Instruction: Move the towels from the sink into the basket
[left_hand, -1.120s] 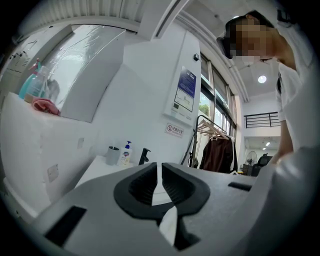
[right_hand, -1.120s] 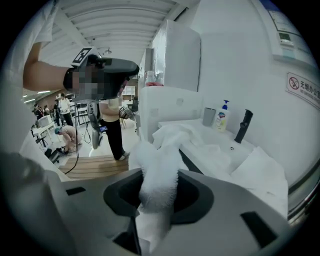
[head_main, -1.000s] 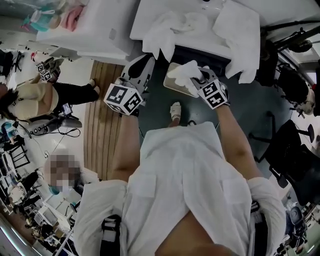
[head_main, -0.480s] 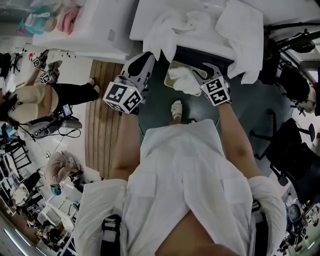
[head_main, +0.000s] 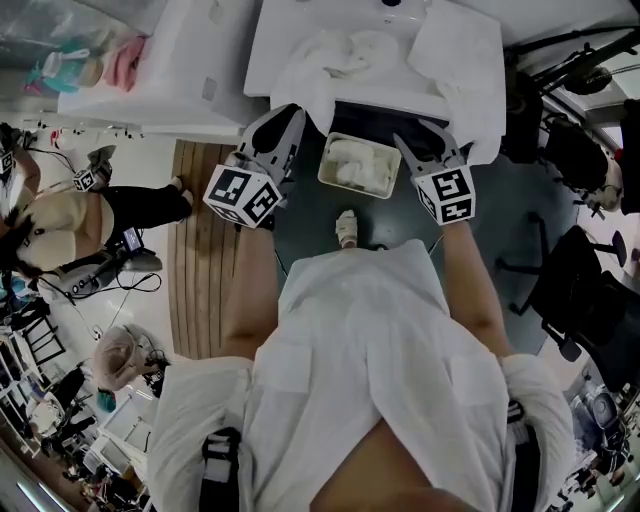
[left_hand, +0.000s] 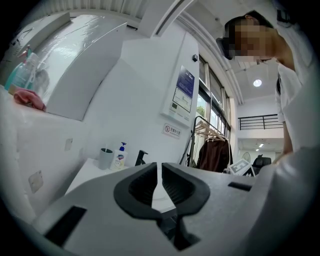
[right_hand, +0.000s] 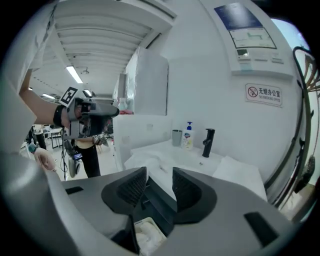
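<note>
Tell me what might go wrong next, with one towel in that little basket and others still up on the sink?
The towel draped over the right edge of the sink hangs far down the front; a careless brush could slide it onto the floor. The basket is small and the towel in it already nearly fills it, so the next one may spill over or miss.

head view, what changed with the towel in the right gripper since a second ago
The right gripper dropped its towel into the basket; its jaws have just been opening and are now empty, lifted clear. The left gripper and the towels on the sink stayed put.
</note>
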